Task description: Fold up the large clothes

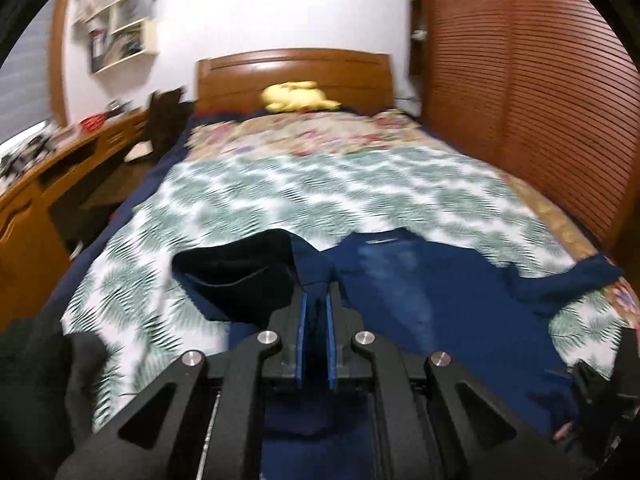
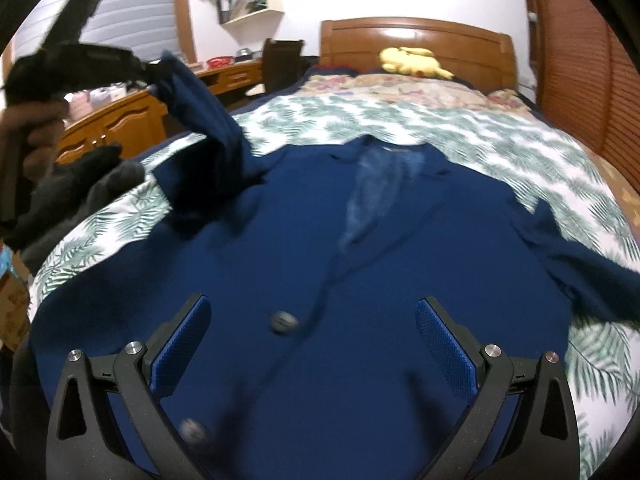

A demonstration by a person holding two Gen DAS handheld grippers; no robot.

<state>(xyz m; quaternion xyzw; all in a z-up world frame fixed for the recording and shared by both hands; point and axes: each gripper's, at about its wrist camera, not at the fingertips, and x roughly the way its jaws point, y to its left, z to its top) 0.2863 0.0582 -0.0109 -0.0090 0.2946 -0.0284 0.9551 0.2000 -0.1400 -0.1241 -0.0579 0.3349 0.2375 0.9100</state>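
A navy blue jacket (image 2: 360, 280) lies front-up on the bed, collar toward the headboard, with two grey buttons (image 2: 284, 322) down its front. My left gripper (image 1: 316, 300) is shut on the jacket's left sleeve (image 1: 312, 272) and holds it lifted; the sleeve's dark cuff opening (image 1: 240, 276) hangs to the left. In the right wrist view the left gripper (image 2: 152, 76) holds that sleeve (image 2: 208, 120) raised above the bed's left side. My right gripper (image 2: 312, 344) is open and empty, hovering over the jacket's lower front. The right sleeve (image 2: 592, 264) lies spread out to the right.
The bed has a leaf-print cover (image 1: 320, 192) and a floral quilt (image 1: 312, 136) toward the wooden headboard (image 1: 292, 80), with a yellow plush toy (image 1: 296, 98) there. A wooden desk (image 1: 60, 168) and chair (image 1: 164, 120) stand at left; a slatted wardrobe (image 1: 540, 100) at right.
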